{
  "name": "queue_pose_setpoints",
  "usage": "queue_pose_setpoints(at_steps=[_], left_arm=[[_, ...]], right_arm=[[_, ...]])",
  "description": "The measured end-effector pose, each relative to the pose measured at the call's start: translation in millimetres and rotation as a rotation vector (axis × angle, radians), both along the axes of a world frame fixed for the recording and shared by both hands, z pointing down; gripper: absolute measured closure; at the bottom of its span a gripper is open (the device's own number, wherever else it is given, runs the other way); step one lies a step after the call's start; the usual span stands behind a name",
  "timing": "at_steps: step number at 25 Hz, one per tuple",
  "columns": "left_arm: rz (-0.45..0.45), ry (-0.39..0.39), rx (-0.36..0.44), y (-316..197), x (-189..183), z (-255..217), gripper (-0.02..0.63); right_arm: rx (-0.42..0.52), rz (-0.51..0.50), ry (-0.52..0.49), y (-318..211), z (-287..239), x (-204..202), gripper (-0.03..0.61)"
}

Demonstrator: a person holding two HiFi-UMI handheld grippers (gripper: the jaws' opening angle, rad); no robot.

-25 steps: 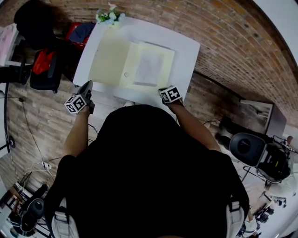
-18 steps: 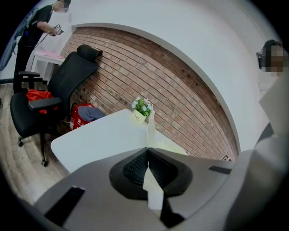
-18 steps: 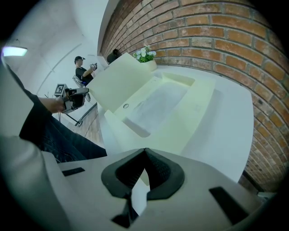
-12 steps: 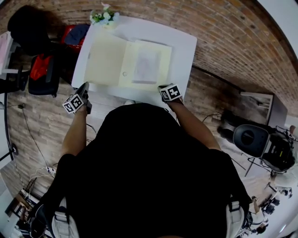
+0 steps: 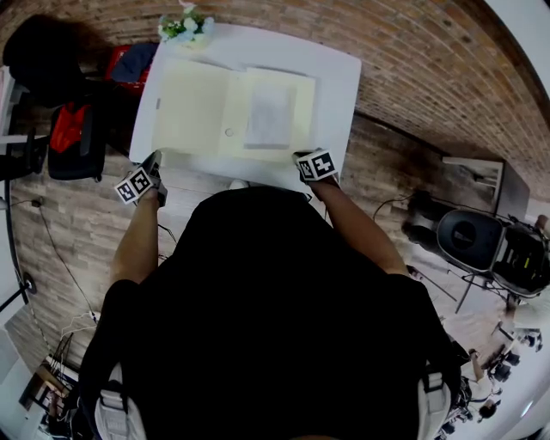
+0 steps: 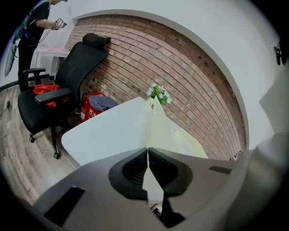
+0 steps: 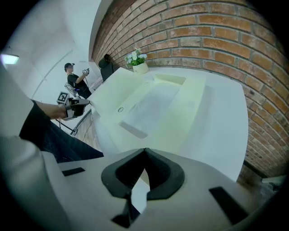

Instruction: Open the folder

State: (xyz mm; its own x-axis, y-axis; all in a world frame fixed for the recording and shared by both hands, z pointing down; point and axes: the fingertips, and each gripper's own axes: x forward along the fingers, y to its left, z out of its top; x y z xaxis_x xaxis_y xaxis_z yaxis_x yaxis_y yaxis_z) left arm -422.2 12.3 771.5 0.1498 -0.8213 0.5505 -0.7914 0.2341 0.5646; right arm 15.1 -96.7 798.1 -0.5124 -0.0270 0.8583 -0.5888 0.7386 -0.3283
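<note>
Only faint, unreadable print marks the sheet [image 5: 269,114] inside the open folder [image 5: 189,107].

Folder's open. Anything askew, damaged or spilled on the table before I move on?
Nothing stands out. The folder lies open on the white table, the sheet sits squarely in its right half, and the flower pot stands upright at the far corner.

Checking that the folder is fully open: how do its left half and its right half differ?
The left half is bare pale yellow, while the right half carries a white sheet. The left half reaches almost to the left edge of the table, while the right half leaves a strip of bare table beside it. Both are the same pale yellow and lie open, face up.
</note>
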Motion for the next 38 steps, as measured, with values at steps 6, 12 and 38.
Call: queue_pose_setpoints(at_steps=[6, 12, 38], left_arm=[[-0.002, 0.014, -0.037, 2, -8, 18, 0.595], [0.000, 0.017, -0.059, 2, -10, 28, 0.592], [-0.025, 0.035, -0.045, 3, -12, 30, 0.558]], right_arm=[[-0.011, 0.050, -0.003, 0, 2, -1, 0.555], [-0.009, 0.084, -0.007, 0, 1, 0, 0.555], [-0.030, 0.112, -0.023, -1, 4, 1, 0.555]])
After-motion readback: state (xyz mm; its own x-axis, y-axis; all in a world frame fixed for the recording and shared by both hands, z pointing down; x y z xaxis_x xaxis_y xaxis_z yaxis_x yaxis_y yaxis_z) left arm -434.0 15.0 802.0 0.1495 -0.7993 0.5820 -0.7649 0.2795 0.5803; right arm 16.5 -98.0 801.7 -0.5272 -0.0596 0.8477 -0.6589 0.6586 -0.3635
